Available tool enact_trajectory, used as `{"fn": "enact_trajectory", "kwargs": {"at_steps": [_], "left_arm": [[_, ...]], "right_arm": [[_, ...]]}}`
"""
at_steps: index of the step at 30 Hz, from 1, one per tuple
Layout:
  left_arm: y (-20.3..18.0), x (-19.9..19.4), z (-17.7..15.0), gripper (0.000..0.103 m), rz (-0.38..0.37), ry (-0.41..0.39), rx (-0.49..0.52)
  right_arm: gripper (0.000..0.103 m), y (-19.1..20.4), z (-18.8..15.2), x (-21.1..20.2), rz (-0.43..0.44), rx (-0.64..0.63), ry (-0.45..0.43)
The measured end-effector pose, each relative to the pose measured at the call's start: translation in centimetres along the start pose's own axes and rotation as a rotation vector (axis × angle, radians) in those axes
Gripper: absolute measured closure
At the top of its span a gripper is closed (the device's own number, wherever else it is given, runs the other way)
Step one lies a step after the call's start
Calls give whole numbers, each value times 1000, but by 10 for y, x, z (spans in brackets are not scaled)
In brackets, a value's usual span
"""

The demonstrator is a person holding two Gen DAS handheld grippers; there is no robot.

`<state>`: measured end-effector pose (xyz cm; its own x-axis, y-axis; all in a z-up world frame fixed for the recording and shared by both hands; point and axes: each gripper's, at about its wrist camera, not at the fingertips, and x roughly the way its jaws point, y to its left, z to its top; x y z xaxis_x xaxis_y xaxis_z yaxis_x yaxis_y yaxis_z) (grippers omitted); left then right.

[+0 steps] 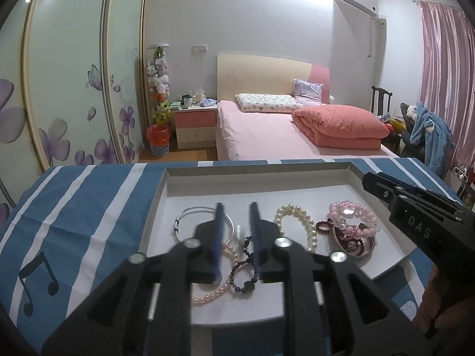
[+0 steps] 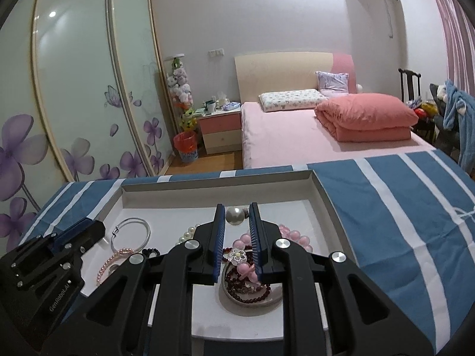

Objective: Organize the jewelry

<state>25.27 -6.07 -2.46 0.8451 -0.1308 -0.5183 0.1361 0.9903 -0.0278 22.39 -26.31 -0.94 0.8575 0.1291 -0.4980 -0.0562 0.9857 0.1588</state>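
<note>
the left tongs [image 1: 236,207] hung slightly parted and empty over the tray [image 1: 297,175] on the bench [image 1: 74,207], a dark bead bracelet [image 1: 245,270] below their gap, a bangle [image 1: 190,218] under the left finger. the right tongs [image 2: 236,207], also parted and empty, hovered above pink beads [image 2: 246,240] in a dish [image 2: 252,304], a pearl [image 2: 235,216] beyond the tips.

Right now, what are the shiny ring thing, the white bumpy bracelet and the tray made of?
The bangle looks like polished silver-coloured metal: a thin, stiff hoop that glints. The white bead bracelet looks like pearls, real or fake I cannot tell: round, creamy beads with a soft sheen. The tray looks like matte white cardboard: flat, thin, straight walls with no shine.
</note>
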Motion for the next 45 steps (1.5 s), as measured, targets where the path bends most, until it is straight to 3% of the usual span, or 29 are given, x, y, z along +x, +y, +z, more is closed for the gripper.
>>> {"fn": "enact_trajectory", "kwargs": {"at_steps": [2,13,18,22,25,36,45], "left_arm": [[1,-2,0,66,9,-10,2],[7,-29,0,53,15,-48,4],[23,-72,-8,34,11,-92,-13],[32,-110,-19,11,29,-134,-3],[35,-139,-28,4,40,-172,19],[40,-201,-61,4,89,-224,14],[48,-221,-74,4,92,-238,-32]], "right_arm": [[56,-2,1,-1,-3,7,-1],[54,-17,-1,-29,-14,59,-16],[38,-17,-8,-60,-6,60,-23],[14,-10,-17,-92,21,42,-29],[2,-3,-24,-112,28,21,-40],[2,19,-49,-161,34,-61,-89],[2,23,-75,-183,39,-101,-148]]}}
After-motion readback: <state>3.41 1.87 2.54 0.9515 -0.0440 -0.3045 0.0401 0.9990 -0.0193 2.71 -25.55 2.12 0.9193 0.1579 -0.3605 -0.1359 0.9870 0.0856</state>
